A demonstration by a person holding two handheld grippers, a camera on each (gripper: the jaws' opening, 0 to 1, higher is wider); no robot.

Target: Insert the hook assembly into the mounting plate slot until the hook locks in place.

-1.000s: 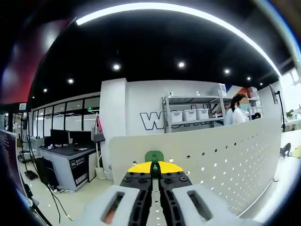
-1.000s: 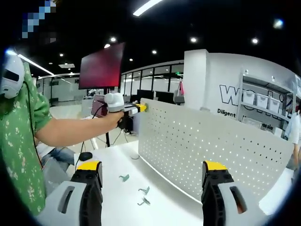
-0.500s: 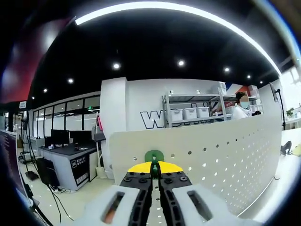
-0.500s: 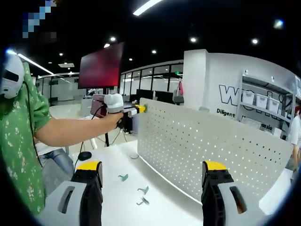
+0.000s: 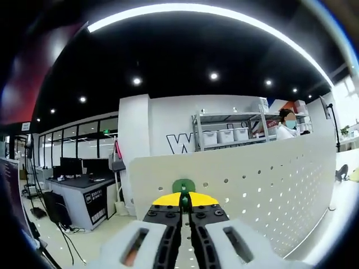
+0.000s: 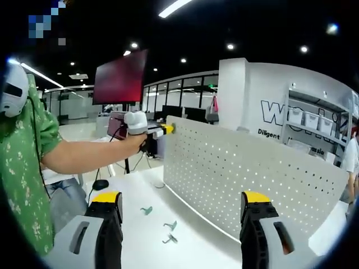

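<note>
A green hook (image 5: 183,185) sits pinched between the yellow tips of the left gripper (image 5: 184,203), whose jaws are closed together on it, and it is pressed up against the face of the white perforated mounting plate (image 5: 252,185) near that plate's top corner. In the right gripper view the same left gripper (image 6: 160,131) appears at the plate's upper end corner, held by a person's hand (image 6: 136,143) on a bare arm reaching from a green patterned sleeve (image 6: 33,145). The mounting plate (image 6: 241,174) stands upright on the white tabletop (image 6: 143,232), running diagonally away across it. Three more small green hooks lie loose on the tabletop in front of the plate: one (image 6: 147,210) nearer the person and a pair (image 6: 170,232) close together just beside the plate's foot. The right gripper (image 6: 182,216) hangs over the near part of the tabletop with its jaws spread wide apart and nothing between them. Beyond the plate are a shelf with white bins (image 6: 314,120) and a red screen (image 6: 120,77).
</note>
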